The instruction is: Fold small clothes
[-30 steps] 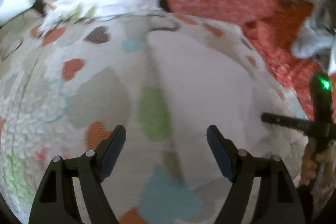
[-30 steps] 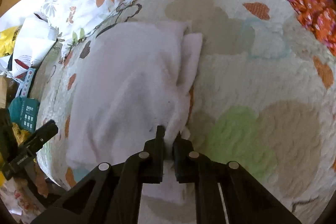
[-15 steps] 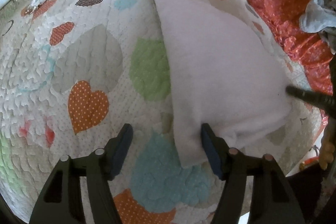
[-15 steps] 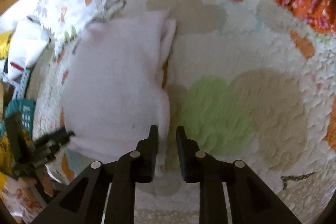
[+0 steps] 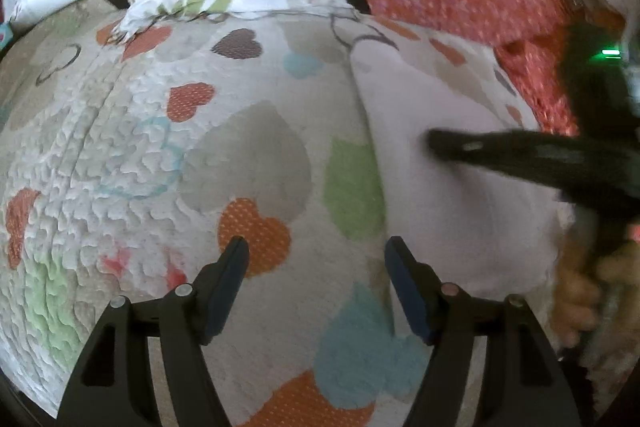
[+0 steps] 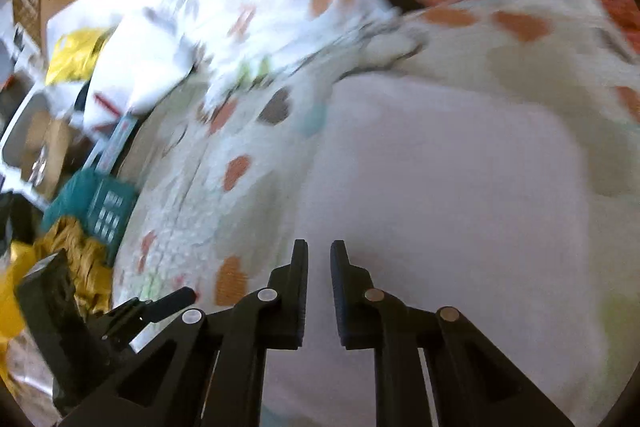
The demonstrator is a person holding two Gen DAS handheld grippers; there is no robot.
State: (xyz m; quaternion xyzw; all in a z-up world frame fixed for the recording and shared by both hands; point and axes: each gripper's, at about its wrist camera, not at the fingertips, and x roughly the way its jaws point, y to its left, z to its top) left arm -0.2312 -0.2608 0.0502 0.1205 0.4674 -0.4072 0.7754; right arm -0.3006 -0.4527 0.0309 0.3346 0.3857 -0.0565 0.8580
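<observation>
White cloth (image 6: 440, 195) lies folded on heart quilt (image 5: 160, 155); left gripper (image 5: 316, 251) wide, empty; right gripper (image 6: 319, 255) narrowly parted, closing, empty.

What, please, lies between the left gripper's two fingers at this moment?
Only the heart quilt. In the left wrist view the left gripper stands open with bare quilt between its fingers; the white cloth lies just beyond its right finger.

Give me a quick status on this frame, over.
Left gripper open over the quilt, empty. Right gripper jaws just closing, narrow gap, nothing held. White cloth lies folded flat. Nothing in the way.
</observation>
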